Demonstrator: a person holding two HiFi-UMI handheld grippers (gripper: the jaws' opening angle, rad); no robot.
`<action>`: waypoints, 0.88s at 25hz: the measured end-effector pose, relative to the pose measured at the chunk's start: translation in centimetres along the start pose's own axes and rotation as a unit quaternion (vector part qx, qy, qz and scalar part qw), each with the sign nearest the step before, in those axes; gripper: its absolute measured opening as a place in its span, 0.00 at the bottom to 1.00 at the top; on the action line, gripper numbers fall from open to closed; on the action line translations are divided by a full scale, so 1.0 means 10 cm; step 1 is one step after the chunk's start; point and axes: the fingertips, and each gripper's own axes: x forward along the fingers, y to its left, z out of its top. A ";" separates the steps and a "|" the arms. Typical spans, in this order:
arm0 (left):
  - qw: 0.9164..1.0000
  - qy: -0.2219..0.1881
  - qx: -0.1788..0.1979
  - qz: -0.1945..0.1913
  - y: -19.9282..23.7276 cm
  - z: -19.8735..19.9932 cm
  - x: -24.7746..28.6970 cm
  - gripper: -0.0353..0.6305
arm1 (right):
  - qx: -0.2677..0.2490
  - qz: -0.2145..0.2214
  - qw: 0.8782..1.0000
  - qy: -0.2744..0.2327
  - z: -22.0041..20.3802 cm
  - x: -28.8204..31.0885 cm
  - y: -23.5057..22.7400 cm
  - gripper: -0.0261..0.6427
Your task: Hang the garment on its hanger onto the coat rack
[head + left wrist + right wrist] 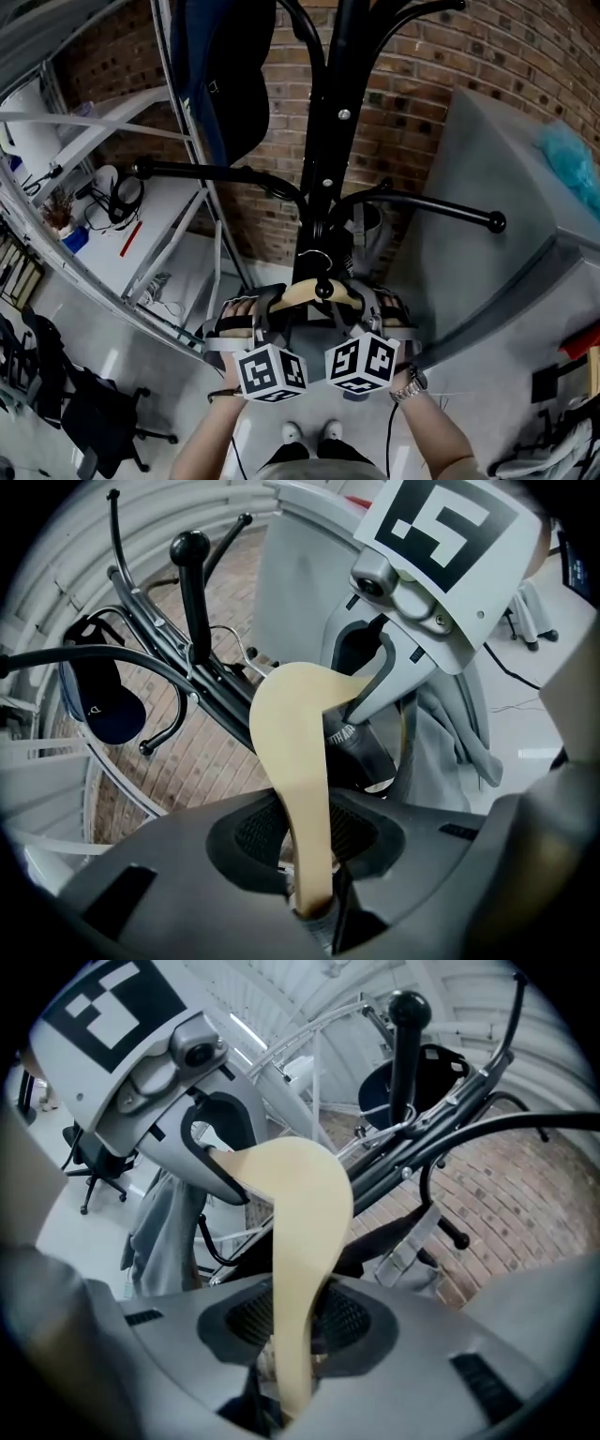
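Wooden hanger (314, 292) with grey garment (450, 733) held up close to black coat rack (323, 122), hook just by its pole below the lower arms, contact unclear; left gripper (314, 907) clamped on one hanger arm, right gripper (286, 1391) clamped on the other, brick wall (412, 103) behind

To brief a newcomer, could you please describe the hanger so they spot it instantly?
Find the black coat rack by the brick wall. Before it, the left gripper and right gripper clamp the hanger: the only pale wooden piece, with a metal hook.
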 end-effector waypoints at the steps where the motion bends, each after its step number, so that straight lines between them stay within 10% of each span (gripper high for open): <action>1: 1.000 0.000 0.000 0.003 0.01 0.00 0.01 0.20 | 0.000 -0.002 1.000 -0.004 0.01 0.02 -0.01 0.21; 22: 0.989 -0.075 -0.104 0.074 -0.03 -0.09 -0.27 0.37 | 0.059 -0.045 0.987 -0.141 0.22 -0.24 -0.03 0.43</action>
